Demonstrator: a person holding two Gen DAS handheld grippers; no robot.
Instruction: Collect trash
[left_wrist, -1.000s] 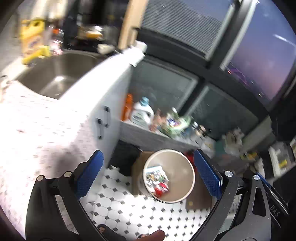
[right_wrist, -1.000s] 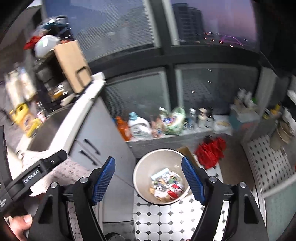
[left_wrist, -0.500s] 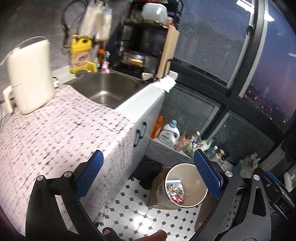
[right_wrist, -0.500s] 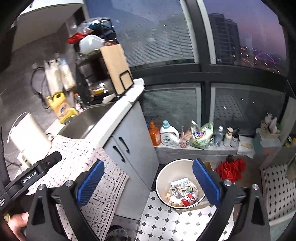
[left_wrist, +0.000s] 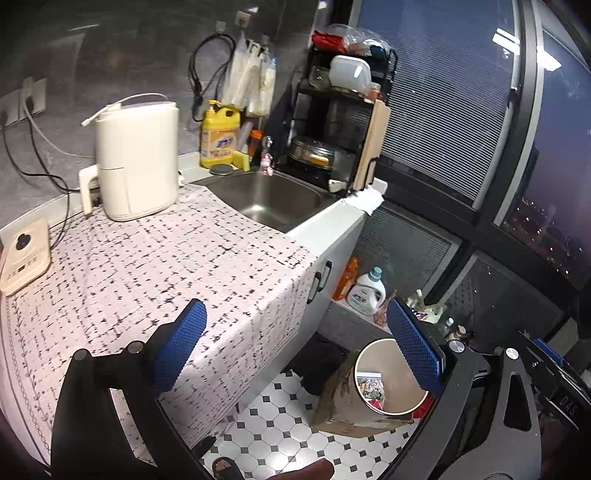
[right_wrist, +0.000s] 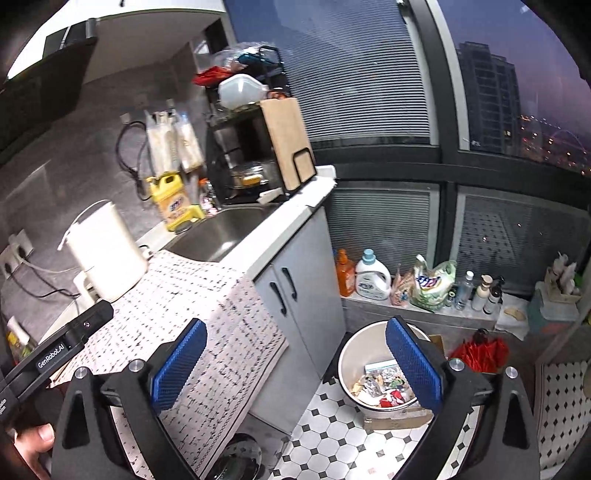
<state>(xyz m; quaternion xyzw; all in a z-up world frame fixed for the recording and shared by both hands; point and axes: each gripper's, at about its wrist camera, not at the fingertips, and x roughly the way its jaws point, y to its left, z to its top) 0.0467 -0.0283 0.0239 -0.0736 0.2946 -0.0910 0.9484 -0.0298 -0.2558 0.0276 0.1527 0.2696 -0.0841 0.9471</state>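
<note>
A round beige trash bin (left_wrist: 360, 365) stands on the tiled floor beside the cabinet, with crumpled wrappers (left_wrist: 369, 386) in its bottom. My left gripper (left_wrist: 293, 314) hangs open above the counter's edge with nothing between its blue pads. The right wrist view has the same bin (right_wrist: 351, 347) and its wrappers (right_wrist: 380, 384) low and right of centre. My right gripper (right_wrist: 295, 328) is wide open and holds nothing, well above the bin. The left gripper's black housing (right_wrist: 62, 350) shows at the left edge, held by a hand.
A black-flecked white cloth (left_wrist: 147, 266) covers the counter. On the counter stand a white appliance (left_wrist: 136, 155), a beige device (left_wrist: 24, 258), a sink (left_wrist: 269, 195), a yellow bottle (left_wrist: 219, 133) and a dish rack (left_wrist: 340, 122). Detergent bottles (right_wrist: 371, 277) line the window ledge. A sandalled foot (left_wrist: 225, 467) is on the floor.
Both grippers have risen and drawn back from the bin, so the counter and sink now fill the left of each view. The right jaws spread wider. Nothing was picked up.
</note>
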